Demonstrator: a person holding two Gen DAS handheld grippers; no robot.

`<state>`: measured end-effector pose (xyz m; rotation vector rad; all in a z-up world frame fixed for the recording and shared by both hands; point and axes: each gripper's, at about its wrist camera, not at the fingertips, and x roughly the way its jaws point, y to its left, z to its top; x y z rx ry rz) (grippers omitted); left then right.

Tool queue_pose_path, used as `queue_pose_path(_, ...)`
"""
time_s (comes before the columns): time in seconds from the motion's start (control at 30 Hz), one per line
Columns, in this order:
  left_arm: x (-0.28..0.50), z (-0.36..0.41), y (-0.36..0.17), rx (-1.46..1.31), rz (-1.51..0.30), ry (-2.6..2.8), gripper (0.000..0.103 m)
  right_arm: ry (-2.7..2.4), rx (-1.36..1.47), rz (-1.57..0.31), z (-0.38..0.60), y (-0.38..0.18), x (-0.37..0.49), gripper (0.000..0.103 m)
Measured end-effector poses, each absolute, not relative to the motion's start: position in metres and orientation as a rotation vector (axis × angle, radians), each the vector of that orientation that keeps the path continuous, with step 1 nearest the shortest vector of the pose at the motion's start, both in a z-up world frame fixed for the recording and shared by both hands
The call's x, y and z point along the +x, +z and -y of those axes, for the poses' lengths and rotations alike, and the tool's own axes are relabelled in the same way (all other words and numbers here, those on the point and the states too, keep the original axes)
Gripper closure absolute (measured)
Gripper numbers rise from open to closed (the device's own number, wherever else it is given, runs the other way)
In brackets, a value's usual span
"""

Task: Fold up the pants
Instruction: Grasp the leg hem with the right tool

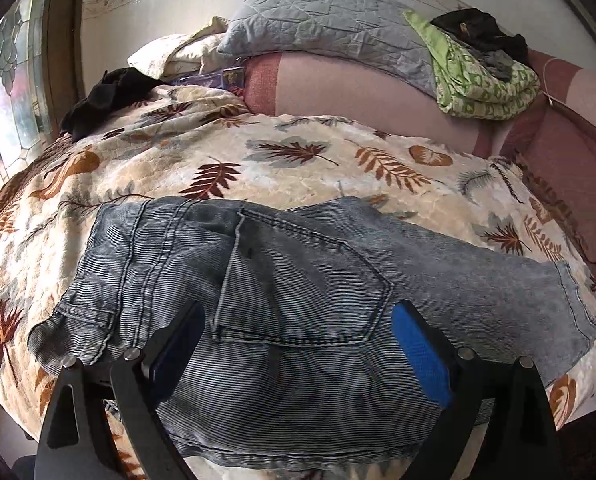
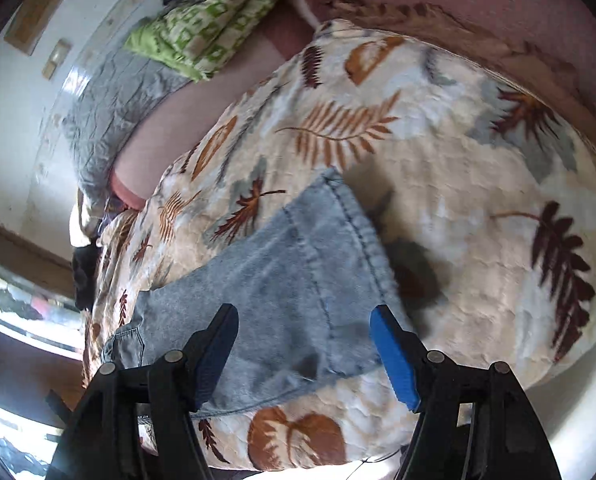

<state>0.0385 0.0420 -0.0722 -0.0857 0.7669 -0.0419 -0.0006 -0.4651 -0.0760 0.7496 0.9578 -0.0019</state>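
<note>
Faded blue jeans lie folded on a leaf-patterned blanket, back pocket up, waist end to the left, leg hems to the right. My left gripper is open just above the pocket area, holding nothing. In the right wrist view the hem end of the jeans lies on the blanket. My right gripper is open above the hem, empty.
A grey quilted pillow, a green patterned cloth with dark clothes on it, and a black garment lie at the back of the bed. A window is at the left. The pink mattress shows beyond the blanket.
</note>
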Motion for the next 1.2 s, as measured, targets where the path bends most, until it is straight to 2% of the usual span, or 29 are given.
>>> queue_pose_path(0.2,0.031,0.009,-0.068,0.028,-0.759,-0.128,0.009,0.057,0.911,-0.936,0.491,-0.105,-0.018,0.031)
queue_pose_path(0.4,0.027,0.020,-0.074,0.072,-0.786,-0.124,0.009,0.035,0.931,-0.981,0.482,-0.126,0.000,0.034)
queue_pose_path(0.43,0.027,0.018,-0.074,0.069,-0.789,-0.120,0.009,0.024,0.914,-0.972,0.481,-0.124,0.001,0.047)
queue_pose_path(0.47,0.027,0.017,-0.074,0.067,-0.792,-0.116,0.009,0.017,0.905,-0.952,0.482,-0.121,0.001,0.089)
queue_pose_path(0.5,0.028,0.016,-0.074,0.066,-0.795,-0.114,0.009,0.022,0.913,-0.945,0.483,-0.118,0.000,0.092)
queue_pose_path(0.6,0.030,0.013,-0.073,0.058,-0.795,-0.112,0.009,0.017,0.863,-0.925,0.478,-0.100,-0.008,0.092)
queue_pose_path(0.7,0.030,0.010,-0.074,0.045,-0.796,-0.117,0.009,0.008,0.934,-0.895,0.484,-0.100,-0.019,0.092)
queue_pose_path(0.8,0.032,0.008,-0.079,0.046,-0.805,-0.119,0.009,-0.011,1.037,-1.019,0.486,-0.142,-0.018,0.089)
queue_pose_path(0.87,0.034,0.006,-0.081,0.035,-0.817,-0.117,0.009,-0.007,1.144,-0.979,0.492,-0.156,-0.027,0.090)
queue_pose_path(0.9,0.034,0.004,-0.082,0.022,-0.817,-0.120,0.009,-0.001,1.148,-0.945,0.492,-0.150,-0.032,0.086)
queue_pose_path(0.93,0.034,0.003,-0.082,0.009,-0.816,-0.119,0.009,0.001,1.123,-0.919,0.491,-0.142,-0.036,0.069)
queue_pose_path(0.97,0.036,0.003,-0.083,0.002,-0.817,-0.120,0.009,-0.016,1.096,-0.908,0.490,-0.137,-0.040,0.043)
queue_pose_path(1.0,0.037,0.004,-0.083,-0.001,-0.821,-0.125,0.009,-0.048,1.085,-0.902,0.490,-0.133,-0.045,0.034)
queue_pose_path(1.03,0.038,0.005,-0.084,0.001,-0.822,-0.127,0.009,-0.061,1.088,-0.894,0.491,-0.132,-0.048,0.030)
queue_pose_path(1.2,0.037,0.007,-0.089,0.023,-0.826,-0.121,0.009,-0.026,1.149,-0.875,0.494,-0.142,-0.044,0.030)
